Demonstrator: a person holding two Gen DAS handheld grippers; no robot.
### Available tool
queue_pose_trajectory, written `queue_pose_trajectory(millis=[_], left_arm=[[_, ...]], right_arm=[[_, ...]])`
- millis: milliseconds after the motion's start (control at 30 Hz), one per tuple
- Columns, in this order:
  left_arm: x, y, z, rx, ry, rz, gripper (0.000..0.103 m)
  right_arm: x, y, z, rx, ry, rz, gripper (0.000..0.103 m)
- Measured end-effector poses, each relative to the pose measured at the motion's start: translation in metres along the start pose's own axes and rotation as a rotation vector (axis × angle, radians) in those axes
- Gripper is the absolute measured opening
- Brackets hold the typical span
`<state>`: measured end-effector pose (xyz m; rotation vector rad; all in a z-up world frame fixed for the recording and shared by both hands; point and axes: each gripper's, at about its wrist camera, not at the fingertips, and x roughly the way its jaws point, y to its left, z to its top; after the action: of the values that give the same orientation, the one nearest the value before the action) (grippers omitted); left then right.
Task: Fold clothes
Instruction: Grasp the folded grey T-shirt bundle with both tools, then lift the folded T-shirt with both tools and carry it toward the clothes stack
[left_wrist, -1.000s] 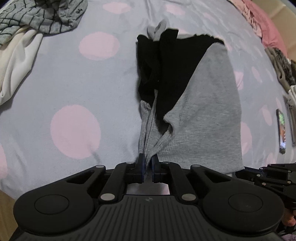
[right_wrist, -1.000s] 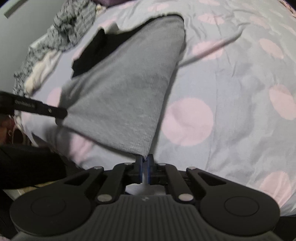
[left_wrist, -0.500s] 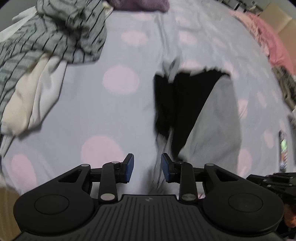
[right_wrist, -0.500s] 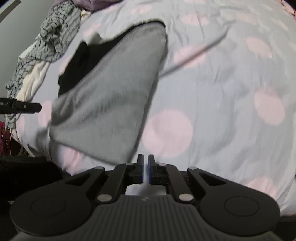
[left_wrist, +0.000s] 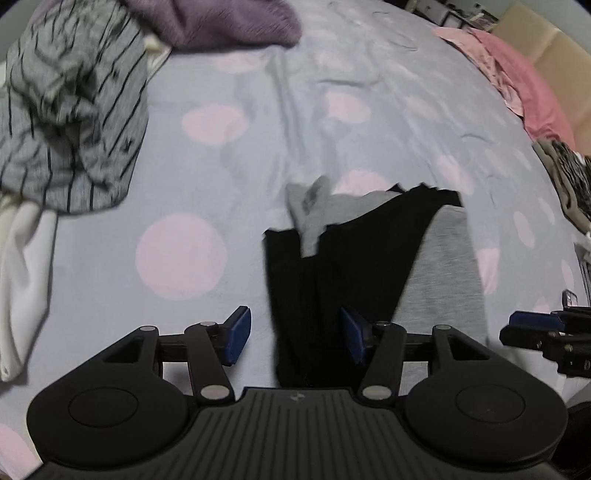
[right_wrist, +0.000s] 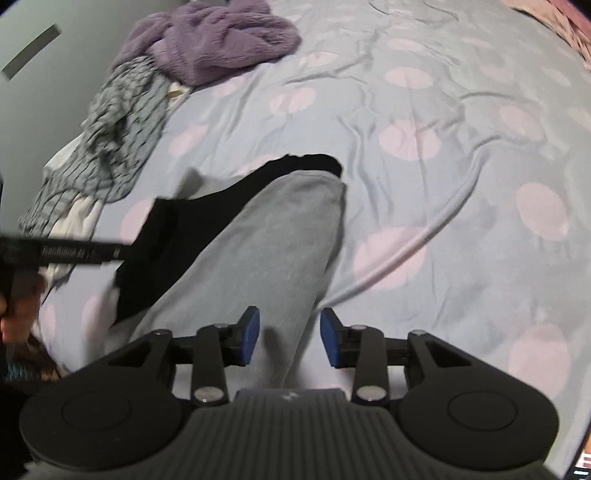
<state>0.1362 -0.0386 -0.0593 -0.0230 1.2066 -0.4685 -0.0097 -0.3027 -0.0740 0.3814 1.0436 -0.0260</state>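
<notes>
Both the left gripper and right gripper are opening, pads gripping nothing, the grey-and-black knit garment lying between and ahead of the jaws on the pale-blue pink-dotted bedsheet.

Open bedsheet is left right of and beyond the grey-and-black garment. Left of the garment, passage is blocked by the striped shirt, with the purple fleece heaped beyond it.
</notes>
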Motion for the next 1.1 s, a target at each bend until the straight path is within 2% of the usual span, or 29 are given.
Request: queue_pose_trajectory(millis=[67,267,400,633,700,767,867,967,1033,1100], left_arm=[[0.005,0.010,-0.001,-0.037,0.004,-0.014,0.060],[0.026,0.035,-0.001,-0.151,-0.004,-0.113,0.062],[0.029,0.029,0.005,-0.109,-0.037,-0.127,0.062],[0.017,0.034,0.009,-0.149,-0.111,-0.255,0.058],[0.019,0.032,0.009,-0.138,-0.103,-0.254,0.058],[0.026,0.028,0.008,-0.125,-0.071,-0.208,0.058],[0.035,0.025,0.004,-0.106,-0.063,-0.179,0.058],[0.035,0.028,0.006,-0.153,-0.059,-0.183,0.047],[0.036,0.029,0.007,-0.165,-0.061,-0.202,0.030],[0.034,0.026,0.006,-0.152,-0.070,-0.203,0.026]], right_arm=[[0.009,-0.004,0.002,0.007,0.000,0.008,0.040],[0.031,-0.017,0.011,0.049,-0.022,0.071,0.047],[0.041,-0.028,0.020,0.117,-0.053,0.107,0.049],[0.059,-0.041,0.024,0.222,-0.053,0.155,0.050],[0.063,-0.042,0.022,0.237,-0.055,0.168,0.050],[0.064,-0.041,0.021,0.240,-0.062,0.173,0.050],[0.065,-0.036,0.019,0.215,-0.074,0.165,0.051],[0.067,-0.030,0.017,0.183,-0.085,0.157,0.045],[0.068,-0.031,0.017,0.188,-0.090,0.166,0.040],[0.069,-0.035,0.016,0.216,-0.095,0.183,0.028]])
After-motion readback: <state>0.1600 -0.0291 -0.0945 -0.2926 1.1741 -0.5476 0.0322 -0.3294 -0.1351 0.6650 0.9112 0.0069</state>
